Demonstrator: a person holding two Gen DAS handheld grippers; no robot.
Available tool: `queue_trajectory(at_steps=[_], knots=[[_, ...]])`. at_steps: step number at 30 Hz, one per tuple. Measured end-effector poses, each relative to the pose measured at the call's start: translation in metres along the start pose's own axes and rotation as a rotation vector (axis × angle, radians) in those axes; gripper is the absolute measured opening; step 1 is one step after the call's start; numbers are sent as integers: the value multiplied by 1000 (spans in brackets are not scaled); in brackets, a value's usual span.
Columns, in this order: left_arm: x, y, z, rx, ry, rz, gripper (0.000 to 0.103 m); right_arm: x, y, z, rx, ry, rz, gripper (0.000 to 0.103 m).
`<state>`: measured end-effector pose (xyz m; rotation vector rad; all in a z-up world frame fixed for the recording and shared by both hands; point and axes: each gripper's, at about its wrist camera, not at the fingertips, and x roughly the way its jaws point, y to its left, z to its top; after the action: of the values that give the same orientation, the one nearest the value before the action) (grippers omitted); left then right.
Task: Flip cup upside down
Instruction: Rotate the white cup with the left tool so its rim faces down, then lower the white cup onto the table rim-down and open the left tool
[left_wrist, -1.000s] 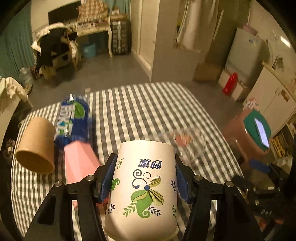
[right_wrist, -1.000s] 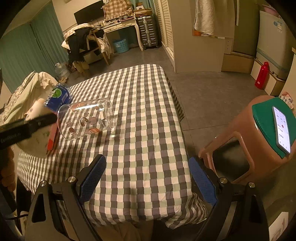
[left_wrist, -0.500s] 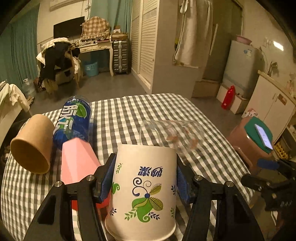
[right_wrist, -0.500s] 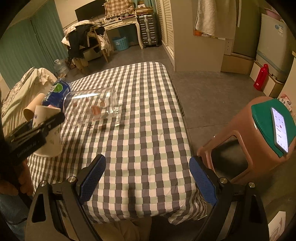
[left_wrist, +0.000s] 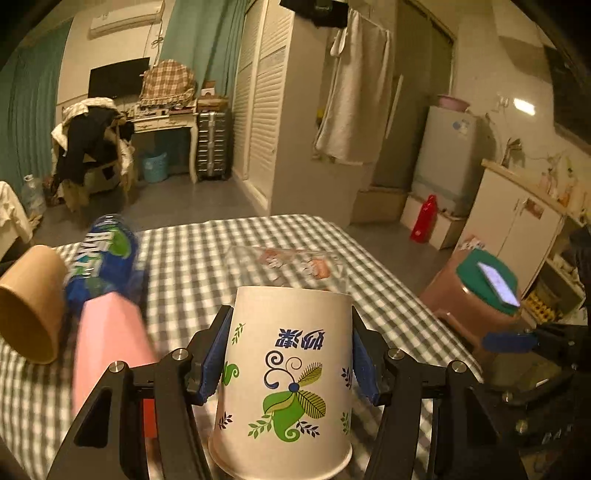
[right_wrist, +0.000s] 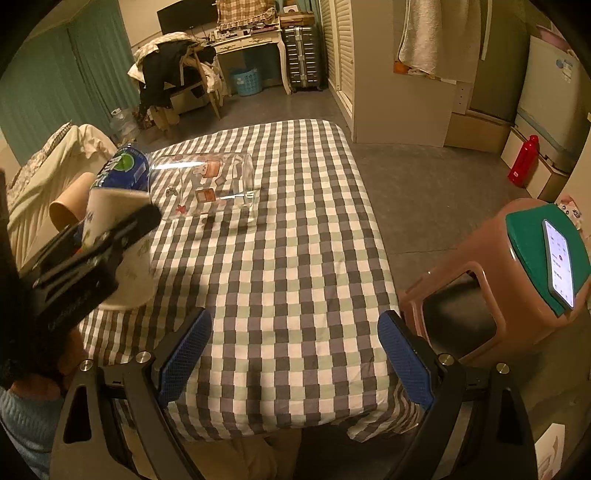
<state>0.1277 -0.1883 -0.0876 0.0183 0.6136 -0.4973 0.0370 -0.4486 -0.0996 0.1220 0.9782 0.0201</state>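
While its printed lettering reads upside down, a white paper cup (left_wrist: 288, 380) with a green leaf pattern is held mouth-down in the left gripper (left_wrist: 290, 354), whose blue pads (left_wrist: 214, 358) are pressed against the cup's two sides. The cup's wide rim is seen at the bottom of the left wrist view and its closed base at the top, above a table (right_wrist: 295, 258) covered in a grey, green and white checked cloth. From the right wrist view the same cup (right_wrist: 122, 251) is seen at the near left part of the table, its rim low against the cloth; whether it touches cannot be told. The right gripper (right_wrist: 295, 362) is held over the table's near edge with its jaws spread wide and nothing between them. A clear glass jar (right_wrist: 207, 184) printed with small pictures is laid on its side behind the cup, towards the table's middle. At the left, a blue plastic bottle (left_wrist: 103, 266), a brown paper cup (left_wrist: 31, 302) lying with its mouth towards the camera, and a blurred pink container (left_wrist: 110, 354) are grouped close together. Beside the table to the right, a phone (right_wrist: 559, 262) with a lit screen is seen on the green top of a brown plastic stool (right_wrist: 480, 295).
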Motion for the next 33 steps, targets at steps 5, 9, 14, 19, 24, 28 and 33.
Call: queue_trajectory(at_steps=[5, 9, 14, 19, 24, 28, 33], knots=[[0, 3, -12, 2, -2, -16, 60, -4, -2, -2, 7, 2, -27, 92], [-13, 8, -21, -10, 25, -36, 60, -4, -5, -1, 12, 7, -43, 92], [-28, 0, -38, 72, 97, 6, 60, -6, 2, 0, -4, 4, -36, 92], [-26, -2, -31, 72, 151, 24, 60, -5, 11, -1, -19, 8, -24, 92], [-15, -7, -13, 66, 74, 14, 60, -9, 14, -2, -26, 0, -28, 92], [6, -5, -15, 56, 72, 41, 60, -16, 10, -1, -18, -10, -43, 92], [9, -3, -20, 39, 65, 40, 60, -21, 3, -3, -8, -12, -64, 92]])
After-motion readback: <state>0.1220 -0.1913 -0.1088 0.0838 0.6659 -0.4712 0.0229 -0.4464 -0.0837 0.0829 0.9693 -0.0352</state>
